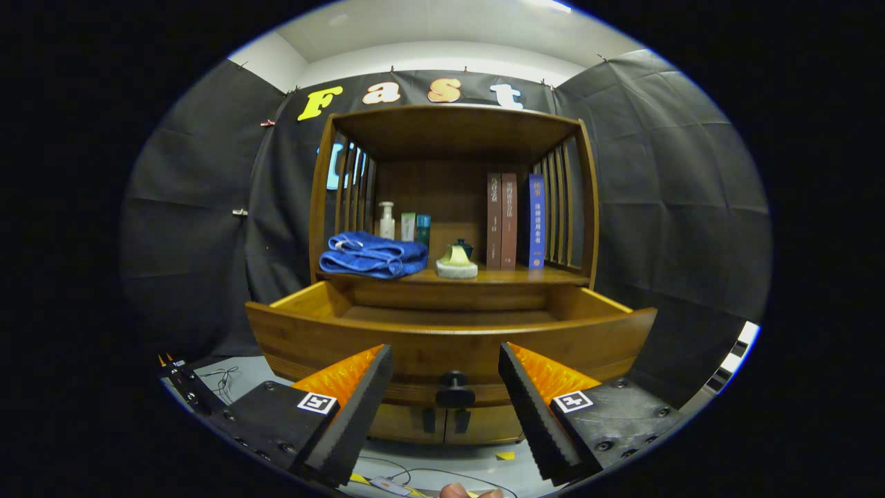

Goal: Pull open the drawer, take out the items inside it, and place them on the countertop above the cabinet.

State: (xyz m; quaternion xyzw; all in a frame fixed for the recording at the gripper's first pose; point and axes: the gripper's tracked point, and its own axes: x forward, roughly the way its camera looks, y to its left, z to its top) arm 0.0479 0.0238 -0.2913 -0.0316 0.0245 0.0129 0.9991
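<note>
Gaping wide and holding nothing, the gripper [446,387] flanks the pulled-out drawer's [449,339] knob [454,391].

— Colour of the cabinet [453,131]?
— Warm brown wood, plain grain; same brown on the drawer [449,342], with a black knob [454,389].
— On the worktop [498,277]?
— Folded towel [373,254], bright blue. Pale white bottle [386,221]. Two small boxes beside it, one light green [408,226], one teal [423,229]. Small dark green pot [462,247] behind a yellowish sponge [456,257] on a whitish base.
— Books?
— Two reddish brown [501,221], pale lettering on the spines; one blue [536,221], light lettering.
— Anything patterned?
— Black-and-white square markers [317,403] on the hand-held gripper [446,408]. Slatted brown sides on the cabinet.
— Floor [415,460]?
— Grey, with a yellow tape mark [505,456].
</note>
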